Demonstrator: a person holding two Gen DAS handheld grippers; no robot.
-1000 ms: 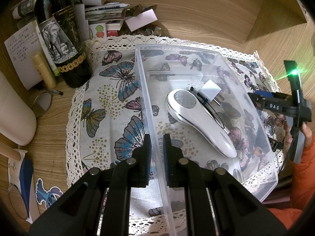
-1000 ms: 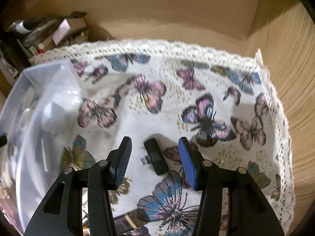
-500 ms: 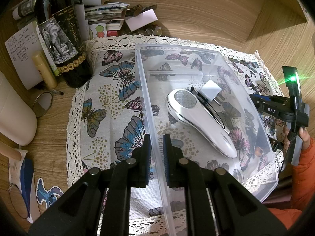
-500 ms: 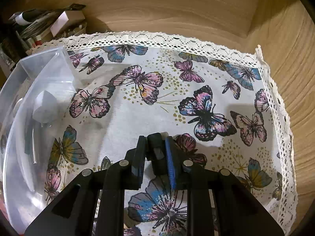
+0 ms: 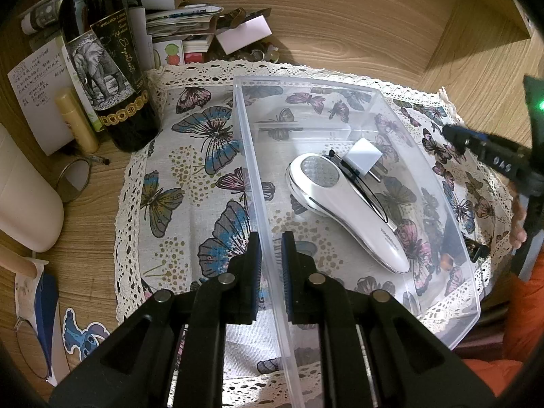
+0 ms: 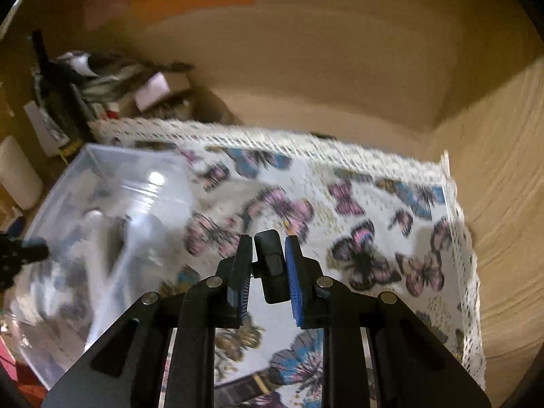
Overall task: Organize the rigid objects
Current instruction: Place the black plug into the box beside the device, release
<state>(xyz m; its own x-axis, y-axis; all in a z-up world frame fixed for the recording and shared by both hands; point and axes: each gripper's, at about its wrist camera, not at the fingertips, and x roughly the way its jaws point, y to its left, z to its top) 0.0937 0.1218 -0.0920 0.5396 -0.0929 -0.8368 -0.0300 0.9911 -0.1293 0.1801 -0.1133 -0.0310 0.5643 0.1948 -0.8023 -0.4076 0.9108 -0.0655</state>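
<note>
- A wooden desk (image 5: 357,34) with a wood back panel and a side wall on the right frames the scene; sticky notes in orange and green show blurred on the back panel in the right wrist view.
- At far left, a white cylindrical container (image 5: 23,200) lies on the wood beside a handwritten note (image 5: 37,91), a glue stick (image 5: 76,120) and a small round mirror (image 5: 73,180).
- A dark wine bottle (image 5: 108,78) with an elephant label stands at the back-left corner of the butterfly-print lace-edged cloth (image 5: 190,176), with piled papers and small boxes (image 5: 190,23) behind it.
- The left gripper (image 5: 271,251) is closed on the near-left wall of the clear plastic bin (image 5: 258,183), one finger on each side of it.
- Inside the bin, a white lint shaver (image 5: 346,207) lies diagonally, a white plug adapter (image 5: 363,158) touching its head.
- The right gripper (image 6: 268,265) is clamped on a small black USB dongle (image 6: 270,261), held clear of the cloth just right of the bin; this view is motion-blurred.
</note>
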